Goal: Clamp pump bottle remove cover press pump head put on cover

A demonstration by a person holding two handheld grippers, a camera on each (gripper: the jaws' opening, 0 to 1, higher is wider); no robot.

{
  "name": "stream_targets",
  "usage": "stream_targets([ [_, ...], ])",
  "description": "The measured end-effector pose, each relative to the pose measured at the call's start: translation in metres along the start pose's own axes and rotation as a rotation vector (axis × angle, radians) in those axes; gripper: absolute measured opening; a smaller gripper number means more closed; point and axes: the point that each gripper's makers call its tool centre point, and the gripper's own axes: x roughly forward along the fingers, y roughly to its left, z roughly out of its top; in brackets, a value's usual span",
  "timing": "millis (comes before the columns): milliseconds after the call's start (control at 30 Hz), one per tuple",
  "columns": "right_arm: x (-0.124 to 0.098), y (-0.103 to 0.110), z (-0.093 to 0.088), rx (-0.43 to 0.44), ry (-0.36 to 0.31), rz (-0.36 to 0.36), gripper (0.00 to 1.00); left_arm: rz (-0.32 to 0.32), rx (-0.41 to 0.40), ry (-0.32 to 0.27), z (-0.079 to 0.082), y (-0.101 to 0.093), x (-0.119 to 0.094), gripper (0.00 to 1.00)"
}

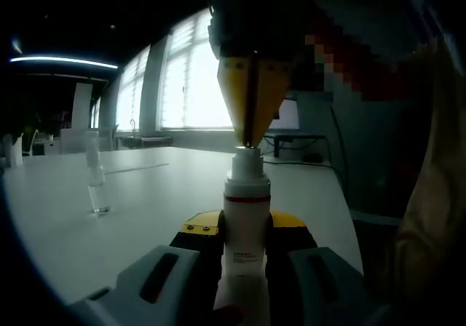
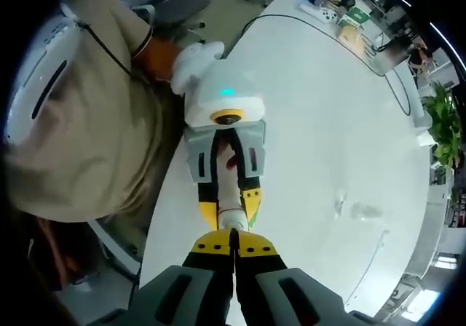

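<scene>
**Two grippers meet over the pump bottle**

The white pump bottle (image 1: 246, 228) stands upright above the near edge of the white table (image 1: 145, 195), clamped at its body between the yellow-tipped jaws of the left gripper (image 1: 246, 242). From the left gripper view, the bottle rises straight up between those jaws, its neck and pump head (image 1: 247, 167) clear above them.

The right gripper (image 1: 250, 133) comes down from overhead, nearly vertical, its two yellow fingers pressed together into a narrow wedge whose tip rests on the top of the pump head. Nothing is held between them; the jaws are closed on themselves.

In the right gripper view, looking down along that gripper (image 2: 234, 252), the closed tips touch the round top of the bottle (image 2: 231, 213), with the left gripper (image 2: 231, 195) below gripping it from the person's side. A person in a beige sleeve (image 2: 87, 122) stands at the table's edge, a white-gloved hand (image 2: 193, 62) behind the left gripper.

The clear cover (image 1: 95, 184) stands upright on the table, well apart from the bottle, off to the left in the left gripper view.
</scene>
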Motion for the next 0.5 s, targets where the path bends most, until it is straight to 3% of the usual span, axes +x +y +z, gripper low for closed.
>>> stream_targets([
  [500,-0.0048,0.001,0.0001,-0.009,0.01,-0.016,0.0,-0.001,-0.001,0.0,0.0,0.0001,-0.0001,0.13],
])
